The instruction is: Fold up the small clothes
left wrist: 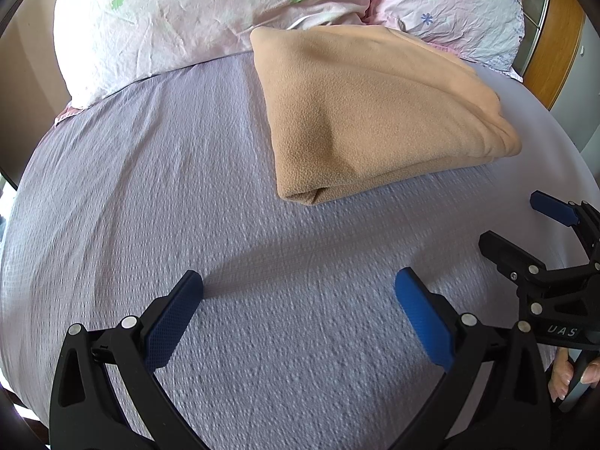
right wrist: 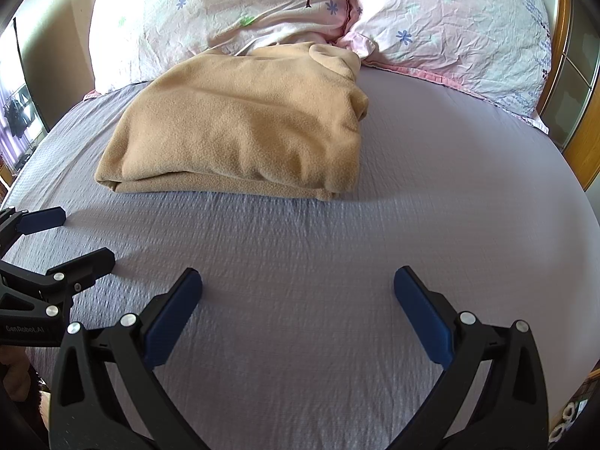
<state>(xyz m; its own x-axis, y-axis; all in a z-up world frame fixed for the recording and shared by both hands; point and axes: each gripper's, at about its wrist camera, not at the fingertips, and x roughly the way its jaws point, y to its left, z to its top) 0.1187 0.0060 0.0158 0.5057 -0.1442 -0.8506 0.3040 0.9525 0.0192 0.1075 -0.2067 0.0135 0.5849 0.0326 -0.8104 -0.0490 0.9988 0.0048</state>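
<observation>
Left wrist view first: the left gripper [left wrist: 298, 290] hangs over the bare lavender bed sheet [left wrist: 131, 187] with its blue-padded fingers [left wrist: 420, 311] spread wide and nothing between them. Same story in the right wrist view, where the right gripper [right wrist: 298, 288] has its fingers [right wrist: 176, 307] wide apart too, holding nothing. You can also catch each gripper at the edge of the other's view, and both look splayed there as well.

Using the tan fleece garment [left wrist: 375, 112] as the landmark: it lies flat on the bed sheet, well ahead of both grippers, with an open strip of sheet between it and the fingertips. Right behind it, touching or nearly so, are the two pink floral pillows [right wrist: 225, 11] at the head of the bed. Off to the far right of it there's a wooden frame [right wrist: 577, 150], headboard or door, can't really say which.

As for progress, my read is that this piece is basically done. It sits as a compact, roughly rectangular bundle with stacked layers showing along the near edge [right wrist: 225, 183], so it's been folded over more than once. The far right corner by the pillows looks a bit lumpy, so maybe a small tidy-up is left, but that's a guess. No other clothes show up near it in either view, so I can't tell whether more items are waiting to be folded or whether this was the last one.
</observation>
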